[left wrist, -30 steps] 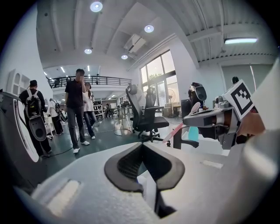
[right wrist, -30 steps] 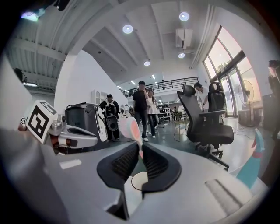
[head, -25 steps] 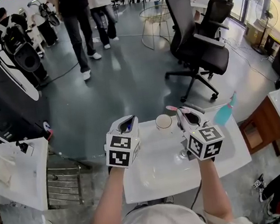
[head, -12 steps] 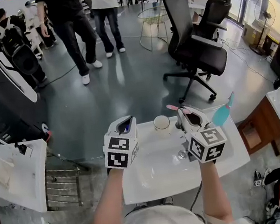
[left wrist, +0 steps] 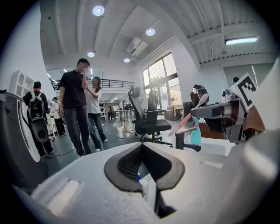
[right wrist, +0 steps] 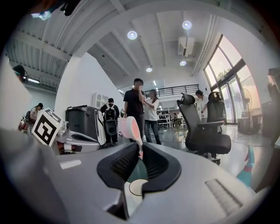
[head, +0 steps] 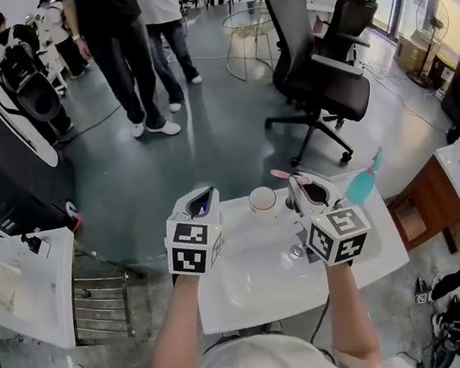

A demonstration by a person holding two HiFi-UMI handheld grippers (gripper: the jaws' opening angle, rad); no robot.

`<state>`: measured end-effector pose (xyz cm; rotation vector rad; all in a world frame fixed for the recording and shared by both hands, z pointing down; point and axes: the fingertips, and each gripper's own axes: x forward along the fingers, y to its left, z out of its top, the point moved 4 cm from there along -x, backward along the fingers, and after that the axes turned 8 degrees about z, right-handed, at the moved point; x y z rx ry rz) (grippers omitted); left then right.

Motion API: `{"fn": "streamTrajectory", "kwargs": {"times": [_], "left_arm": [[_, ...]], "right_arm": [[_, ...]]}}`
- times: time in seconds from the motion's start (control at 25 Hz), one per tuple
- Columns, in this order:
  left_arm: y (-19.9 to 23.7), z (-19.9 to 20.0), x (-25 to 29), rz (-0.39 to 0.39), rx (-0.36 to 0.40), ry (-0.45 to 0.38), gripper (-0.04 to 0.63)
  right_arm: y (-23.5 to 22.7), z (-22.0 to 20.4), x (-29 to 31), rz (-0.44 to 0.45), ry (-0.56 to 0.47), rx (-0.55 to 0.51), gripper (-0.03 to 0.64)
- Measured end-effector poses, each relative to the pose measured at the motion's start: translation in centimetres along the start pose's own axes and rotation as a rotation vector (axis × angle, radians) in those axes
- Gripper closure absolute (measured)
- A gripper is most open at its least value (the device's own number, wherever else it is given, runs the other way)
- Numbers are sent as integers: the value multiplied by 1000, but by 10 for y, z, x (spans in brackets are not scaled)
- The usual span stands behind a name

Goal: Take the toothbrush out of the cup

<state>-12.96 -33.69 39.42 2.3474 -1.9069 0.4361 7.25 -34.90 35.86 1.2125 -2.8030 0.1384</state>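
While the white counter (head: 369, 241) lies beneath both, the left gripper (head: 203, 197) hovers with fingers together, empty; the cup (head: 262, 201) stands between the grippers; the right gripper's (head: 300, 186) narrow fingers pinch the pink toothbrush (head: 281, 174), clear of the cup.

Black office chair (head: 317, 78) on grey floor (head: 208, 140). Two people (head: 129, 58) stand far left. Teal bottle (head: 365, 184) at white surface (head: 369, 246) right edge. Wire table (head: 245, 41) behind. Metal rack (head: 103, 305) left.

Steep head-down view; two low forward views, office chair (left wrist: 151, 118) common.
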Motion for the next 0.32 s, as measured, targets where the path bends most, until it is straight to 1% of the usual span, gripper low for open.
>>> {"fn": "streamTrajectory", "kwargs": {"times": [0.32], "left_arm": [[3, -5, 6, 2, -1, 6, 594]], "right_arm": [[-2, -3, 7, 6, -1, 0, 586]]}}
